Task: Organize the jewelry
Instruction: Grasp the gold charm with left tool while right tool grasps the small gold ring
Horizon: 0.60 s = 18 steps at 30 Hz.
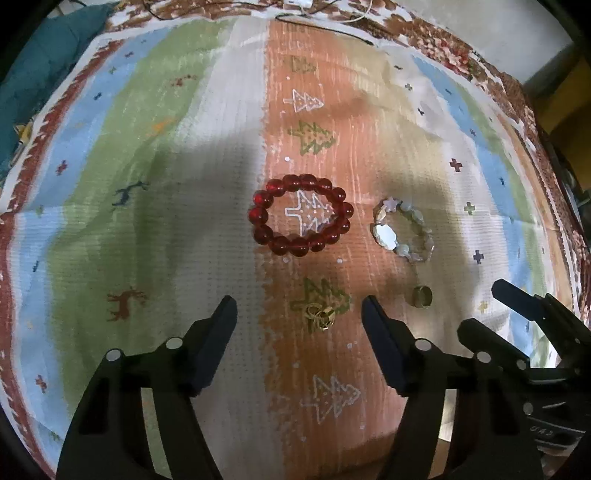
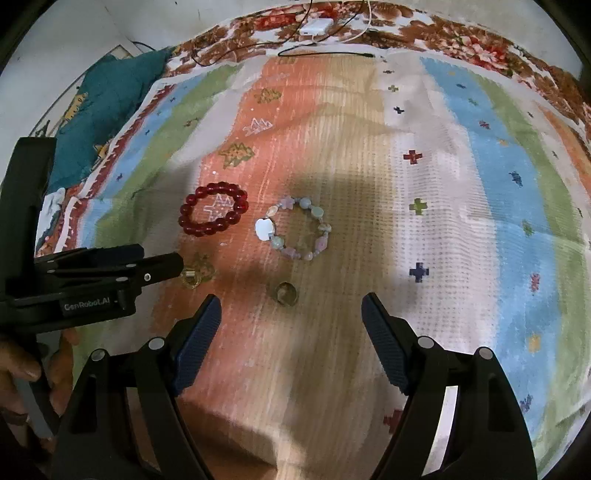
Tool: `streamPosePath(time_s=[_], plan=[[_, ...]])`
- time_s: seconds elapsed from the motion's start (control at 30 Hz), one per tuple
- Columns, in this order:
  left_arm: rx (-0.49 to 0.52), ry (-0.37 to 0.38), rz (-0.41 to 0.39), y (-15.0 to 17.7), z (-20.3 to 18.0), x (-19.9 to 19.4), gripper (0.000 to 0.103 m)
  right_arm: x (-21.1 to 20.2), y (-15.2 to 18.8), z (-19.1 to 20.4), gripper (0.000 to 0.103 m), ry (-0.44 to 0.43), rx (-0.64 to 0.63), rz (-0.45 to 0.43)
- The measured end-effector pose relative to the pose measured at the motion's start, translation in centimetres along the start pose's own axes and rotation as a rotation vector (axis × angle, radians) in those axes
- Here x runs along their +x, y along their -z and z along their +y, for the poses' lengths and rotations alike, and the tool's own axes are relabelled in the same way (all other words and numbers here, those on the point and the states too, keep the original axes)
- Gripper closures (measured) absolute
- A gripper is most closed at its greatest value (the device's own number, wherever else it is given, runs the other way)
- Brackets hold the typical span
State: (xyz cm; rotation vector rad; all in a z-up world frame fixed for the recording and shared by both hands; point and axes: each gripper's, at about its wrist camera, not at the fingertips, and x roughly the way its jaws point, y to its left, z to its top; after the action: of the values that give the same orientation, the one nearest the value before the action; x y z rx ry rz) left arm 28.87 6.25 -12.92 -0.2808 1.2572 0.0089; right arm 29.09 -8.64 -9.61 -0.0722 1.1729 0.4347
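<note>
A red bead bracelet point(image 1: 301, 215) point(image 2: 213, 213) lies on the striped cloth point(image 1: 147, 166) point(image 2: 480, 184). To its right lies a pale stone bracelet point(image 1: 403, 229) point(image 2: 294, 228). A gold ring point(image 1: 320, 317) point(image 2: 192, 277) lies nearer, between my left gripper's point(image 1: 299, 314) open fingers. A broad brass ring point(image 1: 422, 296) point(image 2: 285, 293) lies to the right of it, just ahead of my right gripper point(image 2: 290, 314), which is open and empty. The left gripper also shows side-on in the right wrist view point(image 2: 162, 267), and the right one in the left wrist view point(image 1: 517, 295).
A teal cushion point(image 1: 44, 66) point(image 2: 110, 96) lies at the far left. A white charger point(image 2: 314, 26) and black cables point(image 2: 325, 51) lie on the floral sheet point(image 2: 461, 40) beyond the cloth's far edge.
</note>
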Motion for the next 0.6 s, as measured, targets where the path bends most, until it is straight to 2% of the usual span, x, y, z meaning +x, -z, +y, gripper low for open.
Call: streamPosePath(time_s=[0.2,0.4,0.47,0.6], plan=[[0.007,0.005,0.035,-0.1,-0.1,1.7,0.048,1.7,-0.4,0.0,0.026,0.001,-0.025,0.014],[0.004,0.008,0.045,-0.3,-0.1,2.5,0.055,3.3,-0.8,-0.2,0.036,-0.004,-0.032,0.040],[-0.001,0.019,0.050,-0.3,-0.1,2.5,0.064,3.8,-0.8,-0.2,0.041,-0.006,-0.032,0.048],[0.001,0.027,0.059,-0.3,0.0,2.5,0.071,4.5,-0.9,-0.4,0.048,-0.013,-0.025,0.064]])
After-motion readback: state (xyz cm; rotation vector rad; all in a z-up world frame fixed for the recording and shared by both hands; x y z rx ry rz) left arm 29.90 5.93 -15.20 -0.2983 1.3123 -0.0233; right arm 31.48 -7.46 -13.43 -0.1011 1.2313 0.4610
